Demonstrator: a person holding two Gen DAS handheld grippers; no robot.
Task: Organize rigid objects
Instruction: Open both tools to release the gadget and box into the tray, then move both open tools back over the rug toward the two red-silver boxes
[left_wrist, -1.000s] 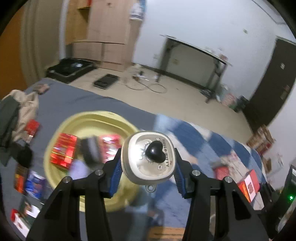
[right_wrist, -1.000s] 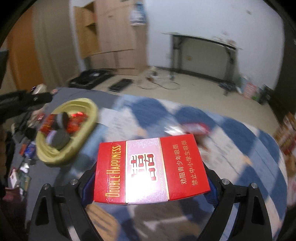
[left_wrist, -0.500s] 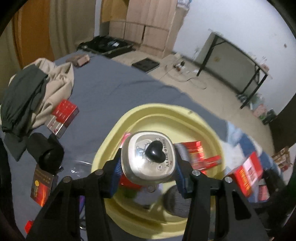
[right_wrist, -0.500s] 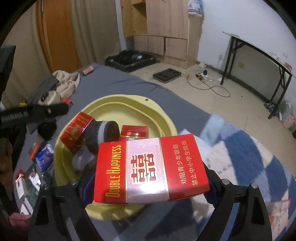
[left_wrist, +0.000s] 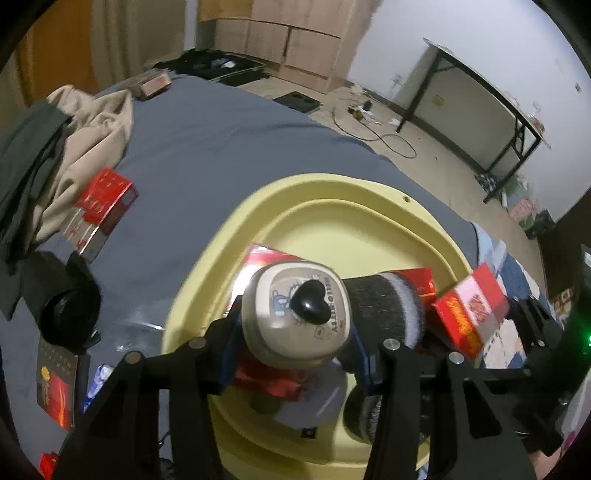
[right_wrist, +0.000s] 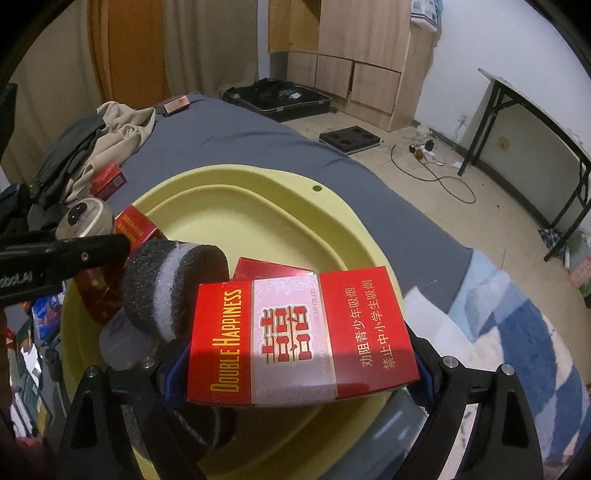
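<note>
Yellow plastic forms the wide basin (right_wrist: 295, 206) set on the grey bed (left_wrist: 221, 147), and it is here that the rigid objects are being gathered. Several have been placed inside already: red packs (left_wrist: 417, 280), a dark grey-banded cylinder (left_wrist: 384, 310) and a pale flat piece. Two more are held over it and are judged ready for release.

A cream tin (left_wrist: 299, 317) with rounded corners, printed lettering and a black heart-shaped knob is clamped in the left hand-held gripper (left_wrist: 295, 332), above the basin's near side. A glossy red cigarette pack (right_wrist: 299, 332) with a pale centre band, marked "Double Happiness" in gold, is gripped across its ends by the right hand-held gripper (right_wrist: 299, 365), over the basin's near rim.

Work is judged to be left: a red box (left_wrist: 105, 199) lies on the bed beside crumpled clothing (left_wrist: 74, 140), and a dark card-like pack (left_wrist: 55, 384) and other small items are scattered near the basin's left edge.
</note>
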